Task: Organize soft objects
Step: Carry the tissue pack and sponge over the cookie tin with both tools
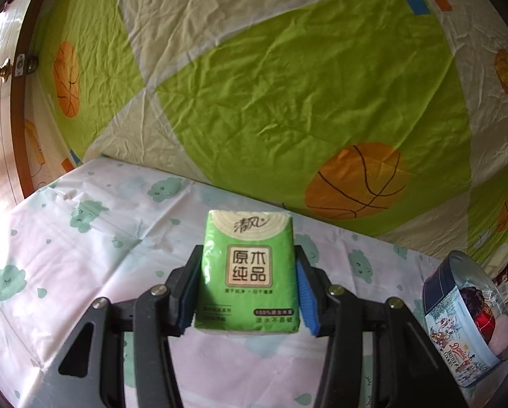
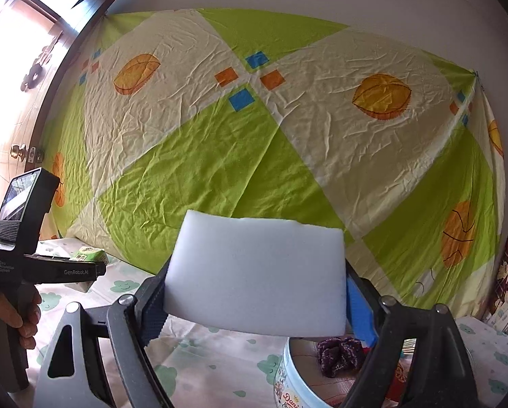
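White foam sponge (image 2: 255, 277) sat clamped across its short edges in the right gripper (image 2: 254, 302), its fingers spread wide; light and squashy, it likely needed only gentle pressure. The left gripper (image 1: 248, 285) pinched a green tissue pack (image 1: 248, 272) by its sides above the tabletop (image 1: 84, 238). Beyond, the round cookie tin (image 2: 287, 374) held a purple scrunchie (image 2: 338, 353), leaving room; a basketball-print sheet (image 1: 287, 85) hung behind.

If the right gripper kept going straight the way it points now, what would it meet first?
Probably the hanging patterned sheet: the right gripper, shut on the white sponge, faces it with nothing visible between. Depth is unclear.
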Tool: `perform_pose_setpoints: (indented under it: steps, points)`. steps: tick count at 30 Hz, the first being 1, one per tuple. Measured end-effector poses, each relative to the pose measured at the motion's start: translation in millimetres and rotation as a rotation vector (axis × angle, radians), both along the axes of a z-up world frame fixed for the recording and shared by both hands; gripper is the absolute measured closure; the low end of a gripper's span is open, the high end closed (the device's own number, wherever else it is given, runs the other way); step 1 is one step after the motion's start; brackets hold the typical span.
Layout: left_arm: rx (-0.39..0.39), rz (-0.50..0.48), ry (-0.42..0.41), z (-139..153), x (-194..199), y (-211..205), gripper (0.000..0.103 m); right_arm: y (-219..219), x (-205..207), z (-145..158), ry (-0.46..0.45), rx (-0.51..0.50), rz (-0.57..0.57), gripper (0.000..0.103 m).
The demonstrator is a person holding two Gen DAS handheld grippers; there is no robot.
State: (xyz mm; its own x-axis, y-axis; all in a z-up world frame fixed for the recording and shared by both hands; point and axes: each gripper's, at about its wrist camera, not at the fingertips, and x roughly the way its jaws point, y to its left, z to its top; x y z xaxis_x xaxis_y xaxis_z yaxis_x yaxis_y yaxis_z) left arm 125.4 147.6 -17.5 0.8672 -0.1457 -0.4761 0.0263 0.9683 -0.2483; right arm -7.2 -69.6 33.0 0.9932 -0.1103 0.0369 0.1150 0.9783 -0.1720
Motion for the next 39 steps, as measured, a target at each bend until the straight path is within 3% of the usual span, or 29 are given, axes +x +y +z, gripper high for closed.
perform_pose_setpoints:
  steps: [4,14,23,39]
  points:
    - [0.050,-0.010,-0.045,5.0,-11.4,-18.9,0.054,-3.1,-4.6,-2.5,0.014,-0.013,-0.004,0.016]
    - [0.092,-0.071,-0.084,9.0,-44.5,-68.9,0.054,-19.1,-41.9,-2.5,-0.038,-0.063,-0.018,0.015]
    - [0.086,-0.129,-0.116,13.9,-73.8,-109.6,0.054,-46.3,-77.2,0.3,-0.095,-0.087,-0.034,0.015]
    - [0.089,-0.215,-0.175,25.7,-105.6,-181.9,0.054,-98.1,-93.2,4.8,-0.126,-0.083,-0.099,0.015]
